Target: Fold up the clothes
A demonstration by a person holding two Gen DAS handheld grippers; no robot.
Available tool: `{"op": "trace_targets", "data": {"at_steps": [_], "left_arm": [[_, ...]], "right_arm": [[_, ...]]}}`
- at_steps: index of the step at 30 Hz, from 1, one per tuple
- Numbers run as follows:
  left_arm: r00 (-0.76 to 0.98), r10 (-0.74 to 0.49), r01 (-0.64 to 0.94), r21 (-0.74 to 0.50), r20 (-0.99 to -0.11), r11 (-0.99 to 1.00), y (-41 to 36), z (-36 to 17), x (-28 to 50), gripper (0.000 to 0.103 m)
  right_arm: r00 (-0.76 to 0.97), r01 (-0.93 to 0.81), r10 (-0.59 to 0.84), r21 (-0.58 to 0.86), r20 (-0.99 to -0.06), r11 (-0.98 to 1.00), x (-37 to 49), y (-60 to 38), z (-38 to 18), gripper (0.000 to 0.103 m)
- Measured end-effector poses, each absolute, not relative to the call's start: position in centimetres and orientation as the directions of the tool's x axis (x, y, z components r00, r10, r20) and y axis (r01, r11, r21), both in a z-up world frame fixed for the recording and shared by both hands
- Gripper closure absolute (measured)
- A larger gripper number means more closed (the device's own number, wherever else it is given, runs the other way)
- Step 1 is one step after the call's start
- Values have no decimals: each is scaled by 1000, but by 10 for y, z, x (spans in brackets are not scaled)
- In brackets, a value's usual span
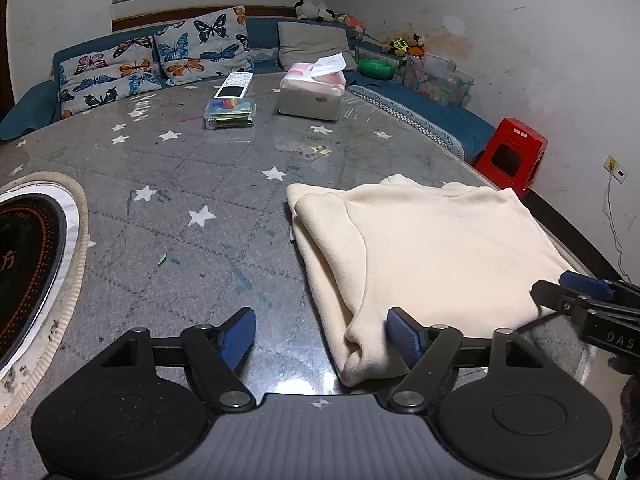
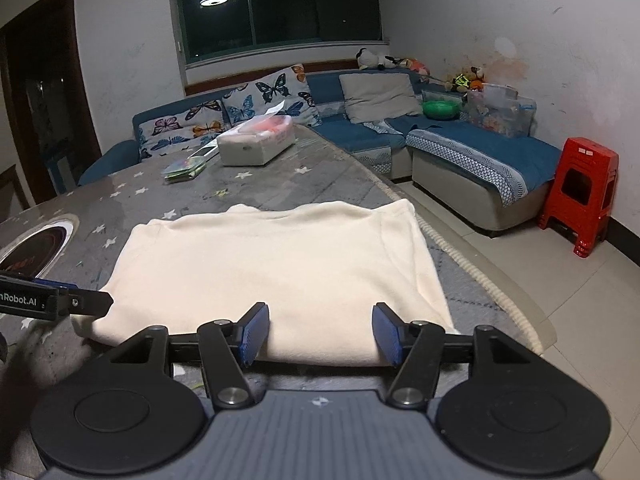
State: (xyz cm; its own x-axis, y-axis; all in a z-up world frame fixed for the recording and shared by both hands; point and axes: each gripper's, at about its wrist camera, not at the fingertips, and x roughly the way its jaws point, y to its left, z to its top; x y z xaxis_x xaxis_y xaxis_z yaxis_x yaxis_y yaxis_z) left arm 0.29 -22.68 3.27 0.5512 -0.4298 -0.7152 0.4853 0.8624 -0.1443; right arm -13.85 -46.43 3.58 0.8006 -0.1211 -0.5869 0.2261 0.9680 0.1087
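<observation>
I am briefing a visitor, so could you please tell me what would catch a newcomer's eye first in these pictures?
First, the cream garment, folded flat on the near part of the grey star-patterned table. Next, both sets of blue-padded tongs at its near edge: the left tongs open at its left corner, the right tongs open over the hem. Behind, butterfly cushions on the blue sofa.

Left gripper (image 1: 322,334) and right gripper (image 2: 320,332): black linkage arms, silver pivot screws, blue ribbed pads, grey ribbed housing at frame bottom.
</observation>
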Motion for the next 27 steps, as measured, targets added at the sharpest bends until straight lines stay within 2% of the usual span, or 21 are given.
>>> {"op": "trace_targets", "data": {"at_steps": [3,9,13,27], "left_arm": [[551,-428,488,-140,-716,862,-227,33,0,24],[548,-436,502,-136,-714,854,-228,35,-7,19],[547,-438,513,-128,-713,849,-230,35,-13,14],[536,-457,539,-129,-710,832,-230,37,-31,4]], "right_arm": [[802,218,-118,103,-585,971,-140,-460,36,34],[806,212,-119,95,-579,973,-144,-455,38,31],[807,218,-127,91,-576,972,-147,-452,39,21],[817,242,-143,107,-558,964,-160,-446,43,7]]}}
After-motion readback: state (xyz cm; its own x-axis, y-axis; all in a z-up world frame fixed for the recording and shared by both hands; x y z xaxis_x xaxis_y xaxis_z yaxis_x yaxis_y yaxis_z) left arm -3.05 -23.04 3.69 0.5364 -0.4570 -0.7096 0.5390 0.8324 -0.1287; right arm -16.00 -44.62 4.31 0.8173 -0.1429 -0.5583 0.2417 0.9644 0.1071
